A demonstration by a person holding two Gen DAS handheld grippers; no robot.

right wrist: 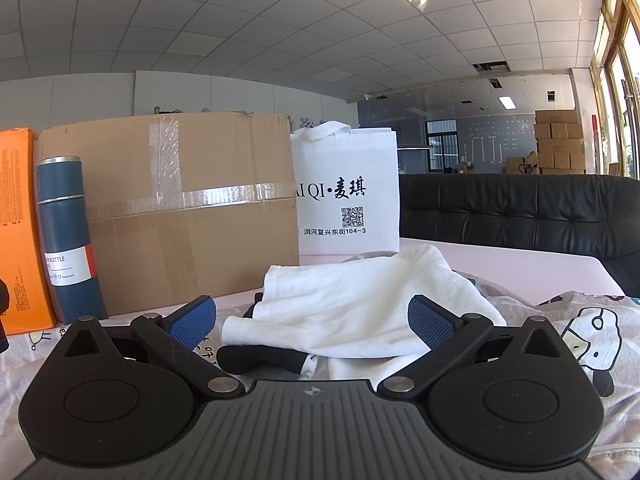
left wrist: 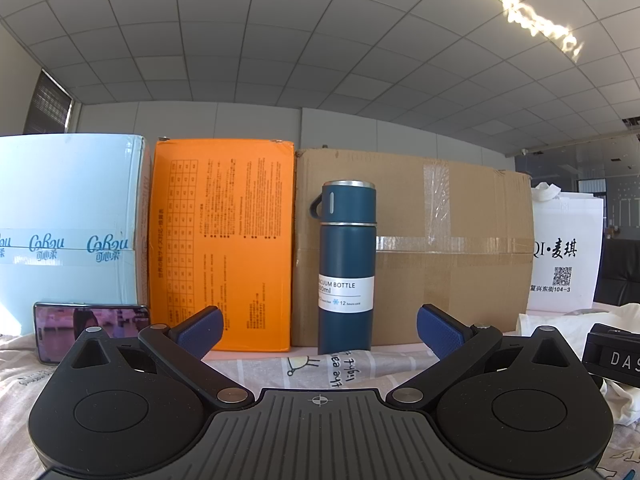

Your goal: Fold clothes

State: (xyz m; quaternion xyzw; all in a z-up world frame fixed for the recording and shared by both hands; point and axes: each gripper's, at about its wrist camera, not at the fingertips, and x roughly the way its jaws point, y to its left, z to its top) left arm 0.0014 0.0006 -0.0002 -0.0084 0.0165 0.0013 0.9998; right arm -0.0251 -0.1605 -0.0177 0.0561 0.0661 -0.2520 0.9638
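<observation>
A crumpled white garment [right wrist: 352, 300] with black trim lies on the cartoon-print sheet [right wrist: 580, 328] right in front of my right gripper [right wrist: 312, 322]. That gripper is open and empty, its blue pads either side of the near edge of the garment, not touching it. My left gripper [left wrist: 318, 330] is open and empty, low over the sheet [left wrist: 320, 368], facing a blue vacuum bottle [left wrist: 347, 268]. An edge of the white garment [left wrist: 560, 320] shows at the right in the left wrist view.
Along the back stand a light blue box [left wrist: 68, 232], an orange box [left wrist: 220, 240], a taped cardboard box [left wrist: 452, 252] and a white tote bag [right wrist: 348, 196]. A phone [left wrist: 80, 324] leans at left. A black sofa [right wrist: 520, 208] lies beyond the table edge.
</observation>
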